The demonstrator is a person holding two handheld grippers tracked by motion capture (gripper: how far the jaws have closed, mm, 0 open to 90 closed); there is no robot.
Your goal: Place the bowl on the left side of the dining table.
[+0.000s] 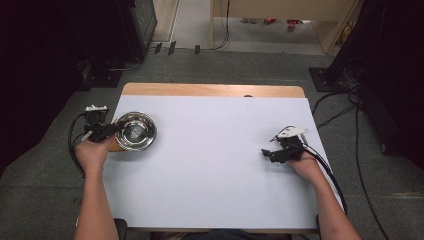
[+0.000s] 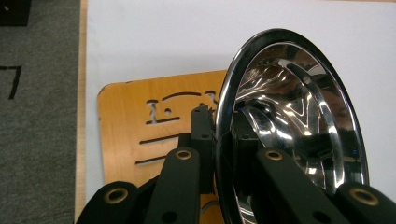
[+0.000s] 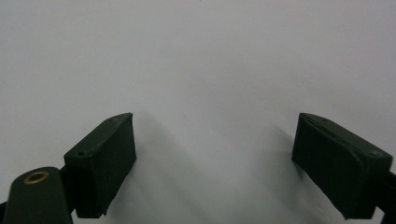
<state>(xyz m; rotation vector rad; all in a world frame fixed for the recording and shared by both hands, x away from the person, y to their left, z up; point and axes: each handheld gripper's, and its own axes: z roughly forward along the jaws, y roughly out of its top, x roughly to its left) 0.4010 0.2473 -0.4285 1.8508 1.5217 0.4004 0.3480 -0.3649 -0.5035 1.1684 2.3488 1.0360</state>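
A shiny steel bowl (image 1: 135,131) hangs tilted at the left edge of the white table top (image 1: 215,160). My left gripper (image 1: 112,131) is shut on its rim. In the left gripper view the bowl (image 2: 289,126) stands on edge, its rim pinched between the black jaws of the left gripper (image 2: 219,135). Under it lies a thin wooden board (image 2: 140,126) with cut-out shapes, also seen as the board's corner (image 1: 116,146) beneath the bowl. My right gripper (image 1: 267,153) rests low at the table's right side. The right gripper (image 3: 215,158) stands open with only white surface between its jaws.
A bare wooden strip (image 1: 210,90) runs along the table's far edge. Grey carpet (image 1: 250,65) surrounds the table. Dark equipment (image 1: 60,45) stands at the far left and cables (image 1: 345,112) lie on the floor at the right.
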